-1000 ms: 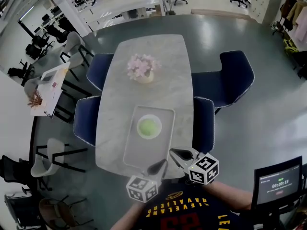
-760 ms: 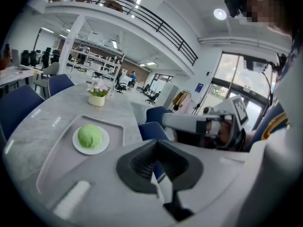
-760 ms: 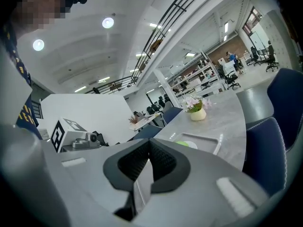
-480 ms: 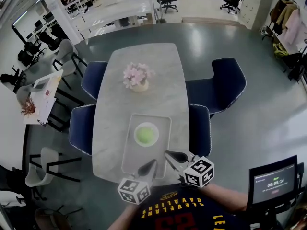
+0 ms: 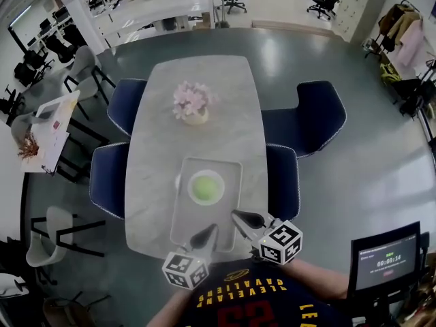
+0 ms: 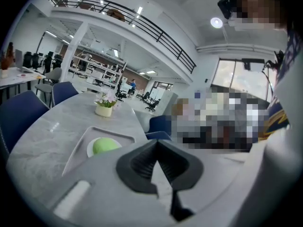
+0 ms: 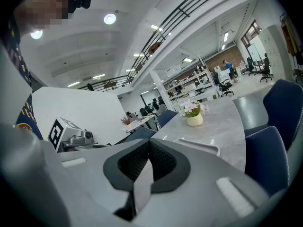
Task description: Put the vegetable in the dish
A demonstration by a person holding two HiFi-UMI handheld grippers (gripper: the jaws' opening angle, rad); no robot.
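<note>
A round green vegetable (image 5: 205,186) lies in a white dish (image 5: 191,178) on a grey tray (image 5: 188,218) at the near half of the marble table. The left gripper view shows the vegetable (image 6: 106,145) in the dish (image 6: 91,149) ahead and to the left. My left gripper (image 5: 210,230) hovers over the tray's near end, shut and empty. My right gripper (image 5: 236,216) sits just right of the tray, also shut with nothing in it. In their own views the left gripper (image 6: 157,143) and the right gripper (image 7: 149,143) have their jaws meeting at the tips.
A pot of pink flowers (image 5: 191,104) stands at the table's middle, beyond the tray. Blue chairs (image 5: 303,118) flank both sides of the table. A monitor (image 5: 383,259) stands at the lower right. The left gripper's marker cube (image 7: 60,130) shows in the right gripper view.
The head view has drifted, so the table sits slightly further left and lower. Both grippers stay shut by the tray's near end; the vegetable has not moved.
</note>
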